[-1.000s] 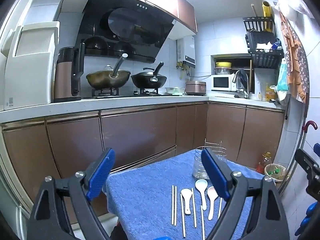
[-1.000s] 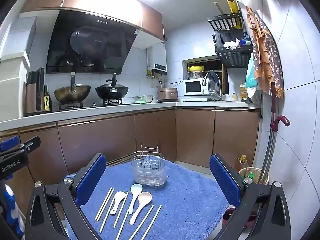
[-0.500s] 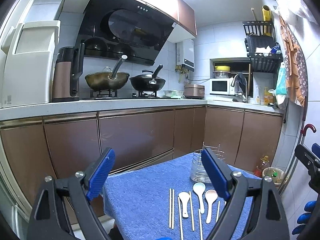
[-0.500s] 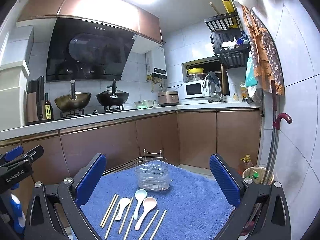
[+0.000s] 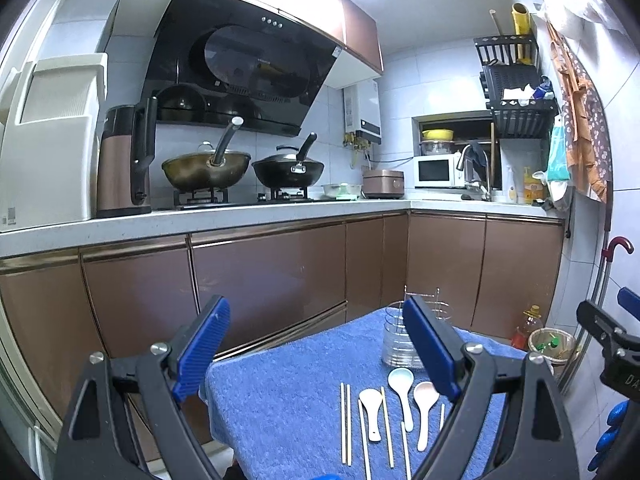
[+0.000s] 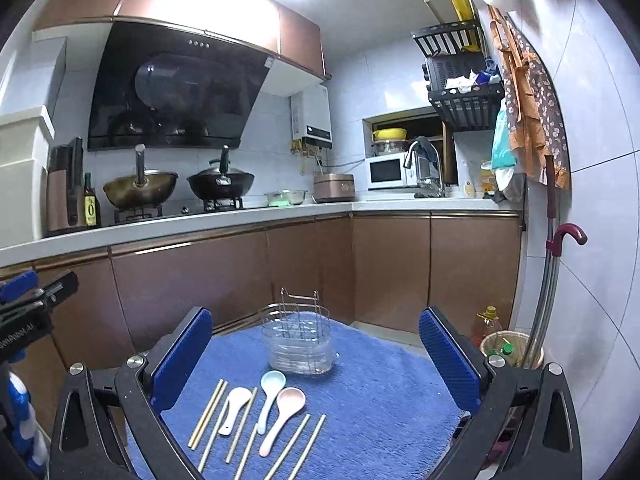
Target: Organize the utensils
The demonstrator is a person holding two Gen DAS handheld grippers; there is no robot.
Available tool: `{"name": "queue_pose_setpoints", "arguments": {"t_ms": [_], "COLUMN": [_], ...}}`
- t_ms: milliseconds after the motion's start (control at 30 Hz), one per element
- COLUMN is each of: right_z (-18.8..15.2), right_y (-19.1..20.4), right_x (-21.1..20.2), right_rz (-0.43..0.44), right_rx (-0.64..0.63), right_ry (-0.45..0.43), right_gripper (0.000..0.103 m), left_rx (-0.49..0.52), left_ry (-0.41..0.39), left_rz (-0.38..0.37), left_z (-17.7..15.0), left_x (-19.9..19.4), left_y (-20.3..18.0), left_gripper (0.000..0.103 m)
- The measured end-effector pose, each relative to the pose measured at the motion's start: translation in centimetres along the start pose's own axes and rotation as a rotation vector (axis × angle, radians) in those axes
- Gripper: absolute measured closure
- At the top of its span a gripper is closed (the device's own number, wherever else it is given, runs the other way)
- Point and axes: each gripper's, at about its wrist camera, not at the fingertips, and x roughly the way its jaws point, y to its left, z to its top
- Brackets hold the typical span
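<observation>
Both tools hang above the near edge of a small desk (image 6: 384, 384) covered with a blue towel, and nothing has been picked up yet. The left tool (image 5: 316, 356) has its blue pads spread wide with nothing between them. The right tool (image 6: 316, 360) is likewise wide apart and empty.

Everything to be sorted lies in front of the clear holder (image 6: 298, 346), a see-through cup with a wire frame standing upright at the far side of the towel. Going left to right in front of it: a pair of chopsticks (image 6: 206, 414) lying side by side, then a white spoon (image 6: 236, 402) with single chopsticks close on either side of it, a pale blue spoon (image 6: 270, 390) whose bowl lies just short of the holder's base, a pink spoon (image 6: 286, 406) just beside it, and two more chopsticks (image 6: 298, 446) at the right end of the row. All point roughly toward the holder, and the holder looks empty, though its clear walls make that hard to be sure of.

I judge this the very start: the approach before the first grasp. The next move calls for one tool to drop down onto a single piece, close across its narrow handle, lift it, and stand it in the holder. The chopsticks lie flat on soft pile, so pinching one cleanly may be fiddly.
</observation>
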Motion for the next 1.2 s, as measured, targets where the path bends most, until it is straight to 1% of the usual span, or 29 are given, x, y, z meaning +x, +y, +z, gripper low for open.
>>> {"name": "queue_pose_setpoints", "arguments": {"t_ms": [67, 200, 333, 467, 767, 967, 1200], "right_z": [-0.2, -0.5, -0.7, -0.8, -0.7, -0.7, -1.1], "right_y": [-0.2, -0.6, -0.9, -0.9, -1.1, -1.5, -1.9], "right_x": [0.5, 1.2, 1.8, 2.4, 3.2, 3.5, 4.4], "right_rz": [-0.003, -0.014, -0.016, -0.03, -0.057, -0.046, -0.038], "right_rx": [0.002, -0.002, -0.001, -0.018, -0.027, -0.021, -0.024], "right_ry": [0.011, 0.022, 0.03, 0.032, 0.032, 0.034, 0.06], "right_gripper": [0.0, 0.0, 0.0, 0.0, 0.0, 0.0, 0.0], "left_rx": [0.0, -0.017, -0.032, -0.041, -0.026, -0.023, -0.015], "left_ry": [-0.007, -0.018, 0.0, 0.0, 0.013, 0.02, 0.025], "left_rz": [-0.005, 0.015, 0.014, 0.021, 0.005, -0.006, -0.018], "left_z": [0.1, 0.0, 0.0, 0.0, -0.3, -0.3, -0.4], "left_x": [0.2, 0.6, 1.5, 2.0, 3.2, 3.7, 4.2], "left_y": [0.0, -0.1, 0.1, 0.3, -0.2, -0.7, -1.3], "left_gripper": [0.015, 0.013, 0.013, 0.013, 0.013, 0.013, 0.013]}}
